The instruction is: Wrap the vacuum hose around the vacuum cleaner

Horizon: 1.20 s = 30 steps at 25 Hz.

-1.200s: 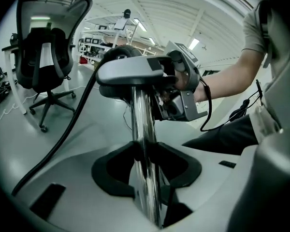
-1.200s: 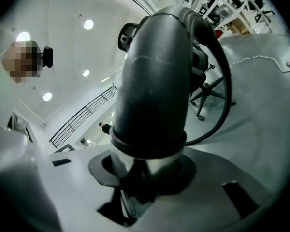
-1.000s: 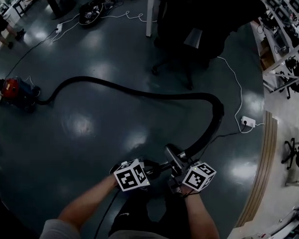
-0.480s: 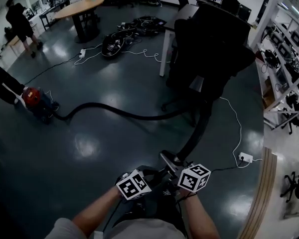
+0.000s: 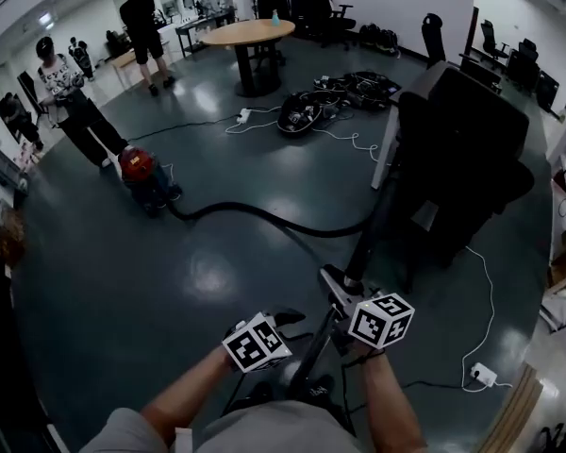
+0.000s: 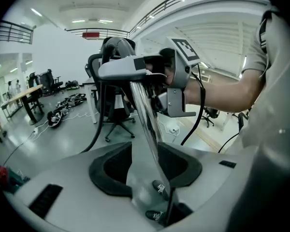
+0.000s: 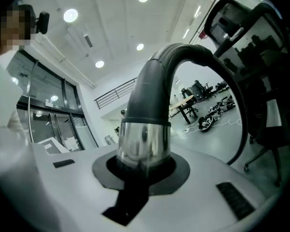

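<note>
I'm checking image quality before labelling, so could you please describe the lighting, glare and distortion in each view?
Head view: dim, with lamp glare in pale patches on the glossy floor and curved edges. Left gripper view: bright, washed-out ceiling, dark rounded corners, tube sharp. Right gripper view: shiny hose end mirrors the surroundings.

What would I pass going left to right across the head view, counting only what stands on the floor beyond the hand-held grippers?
Standing person in a patterned top → red canister vacuum cleaner → round wooden table → large black office chair.
</note>
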Each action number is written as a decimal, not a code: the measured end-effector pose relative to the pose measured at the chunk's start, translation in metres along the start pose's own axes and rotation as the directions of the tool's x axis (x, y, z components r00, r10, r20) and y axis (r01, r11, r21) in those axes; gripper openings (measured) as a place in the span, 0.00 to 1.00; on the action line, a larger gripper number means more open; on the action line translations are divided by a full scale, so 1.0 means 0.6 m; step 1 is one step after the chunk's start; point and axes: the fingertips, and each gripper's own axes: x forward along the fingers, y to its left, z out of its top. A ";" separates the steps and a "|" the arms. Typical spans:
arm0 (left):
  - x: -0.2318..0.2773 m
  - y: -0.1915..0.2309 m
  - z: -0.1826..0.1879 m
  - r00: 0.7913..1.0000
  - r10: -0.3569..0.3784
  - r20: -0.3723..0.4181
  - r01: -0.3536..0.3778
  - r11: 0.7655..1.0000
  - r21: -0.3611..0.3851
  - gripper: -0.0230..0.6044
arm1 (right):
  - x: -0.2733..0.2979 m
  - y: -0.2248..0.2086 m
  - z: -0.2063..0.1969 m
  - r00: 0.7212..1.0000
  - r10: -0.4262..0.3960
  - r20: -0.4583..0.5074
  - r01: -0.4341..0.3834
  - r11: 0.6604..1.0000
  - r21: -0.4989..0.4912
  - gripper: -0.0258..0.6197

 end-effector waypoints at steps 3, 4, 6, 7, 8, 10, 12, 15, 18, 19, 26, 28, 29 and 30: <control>-0.010 0.003 0.015 0.998 0.058 0.018 -0.057 0.997 -0.054 0.30 | 0.023 0.024 0.019 0.997 0.073 -0.033 -0.075 0.995 -0.069 0.15; -0.008 0.002 0.023 0.997 0.073 0.027 -0.071 0.995 -0.067 0.30 | 0.031 0.033 0.027 0.994 0.099 -0.040 -0.102 0.991 -0.090 0.15; -0.004 0.003 0.041 0.993 0.107 0.045 -0.103 0.991 -0.080 0.30 | 0.046 0.051 0.046 0.988 0.143 -0.052 -0.149 0.980 -0.129 0.15; -0.003 0.006 0.049 0.990 0.132 0.059 -0.127 0.989 -0.082 0.30 | 0.054 0.062 0.053 0.985 0.161 -0.059 -0.168 0.975 -0.147 0.15; -0.005 0.012 0.056 0.984 0.160 0.076 -0.153 0.985 -0.085 0.31 | 0.063 0.075 0.058 0.982 0.175 -0.067 -0.184 0.969 -0.164 0.15; -0.011 0.027 0.064 0.972 0.206 0.112 -0.195 0.975 -0.104 0.35 | 0.079 0.101 0.062 0.977 0.194 -0.087 -0.208 0.959 -0.195 0.15; -0.017 0.043 0.072 0.964 0.224 0.147 -0.204 0.969 -0.137 0.36 | 0.095 0.121 0.065 0.973 0.201 -0.111 -0.222 0.947 -0.231 0.15; -0.031 0.072 0.080 0.961 0.212 0.175 -0.190 0.972 -0.136 0.36 | 0.127 0.143 0.070 0.970 0.183 -0.162 -0.222 0.935 -0.278 0.15; -0.041 0.094 0.071 0.970 0.163 0.179 -0.143 0.983 -0.117 0.36 | 0.163 0.156 0.055 0.965 0.139 -0.225 -0.204 0.931 -0.302 0.15; -0.045 0.101 0.067 0.973 0.143 0.180 -0.124 0.986 -0.114 0.36 | 0.176 0.157 0.051 0.962 0.123 -0.242 -0.198 0.929 -0.312 0.15; -0.083 0.159 0.049 0.981 0.033 0.192 -0.026 0.999 -0.041 0.38 | 0.265 0.185 0.028 0.934 0.057 -0.352 -0.190 0.915 -0.356 0.15; -0.096 0.172 0.042 0.981 0.007 0.192 -0.004 1.000 -0.018 0.38 | 0.286 0.195 0.025 0.930 0.046 -0.363 -0.186 0.915 -0.359 0.15; -0.101 0.178 0.038 0.981 -0.004 0.192 0.006 1.000 -0.009 0.38 | 0.295 0.198 0.023 0.928 0.043 -0.369 -0.184 0.916 -0.357 0.15; -0.105 0.184 0.035 0.981 -0.015 0.193 0.015 1.000 0.000 0.38 | 0.304 0.201 0.021 0.925 0.040 -0.378 -0.184 0.917 -0.353 0.15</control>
